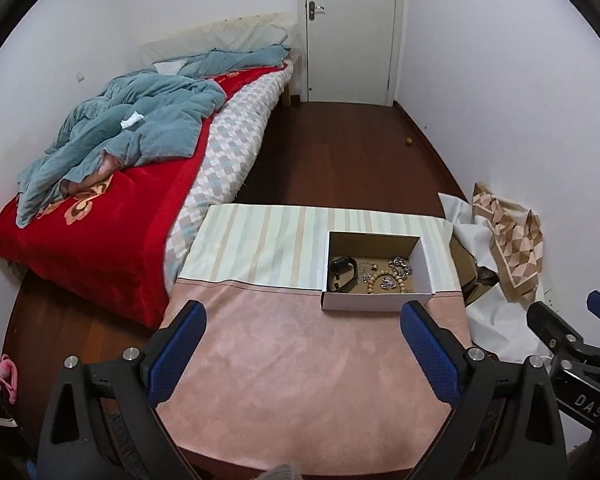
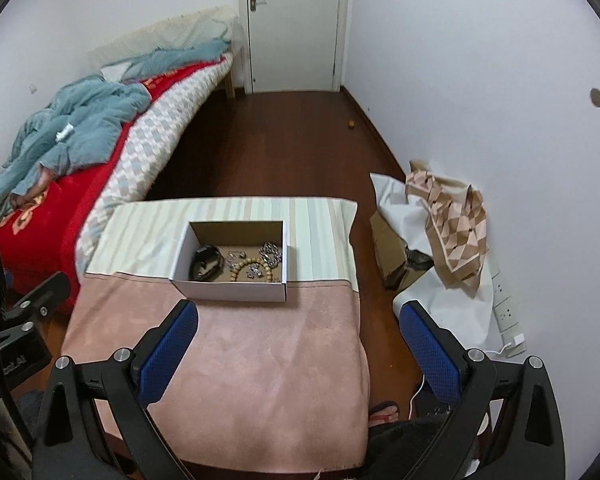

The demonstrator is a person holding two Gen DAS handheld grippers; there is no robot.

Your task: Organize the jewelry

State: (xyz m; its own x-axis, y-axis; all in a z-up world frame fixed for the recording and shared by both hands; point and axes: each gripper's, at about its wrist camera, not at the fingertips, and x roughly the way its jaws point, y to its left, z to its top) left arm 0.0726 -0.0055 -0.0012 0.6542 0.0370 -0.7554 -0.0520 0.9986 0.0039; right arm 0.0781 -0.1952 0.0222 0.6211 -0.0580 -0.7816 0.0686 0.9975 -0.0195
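With both the left gripper and right gripper spread wide and empty above the pink cloth, reach slowly into the white box, where the jewelry lies tangled, pinching 1 piece cleanly.

The near edge of the tabletop is cut off by the lower picture edge and partly covered by the left hand-held gripper. Only a slice of the right hand-held gripper is seen at the right border of the left wrist view. Inside the white box, the small silver pieces are too small to be identified, and the bead bracelet is partly hidden by the near wall. A brown cardboard box on the right is largely covered by a white sheet. A sandalled foot is cut short by the tabletop's edge.
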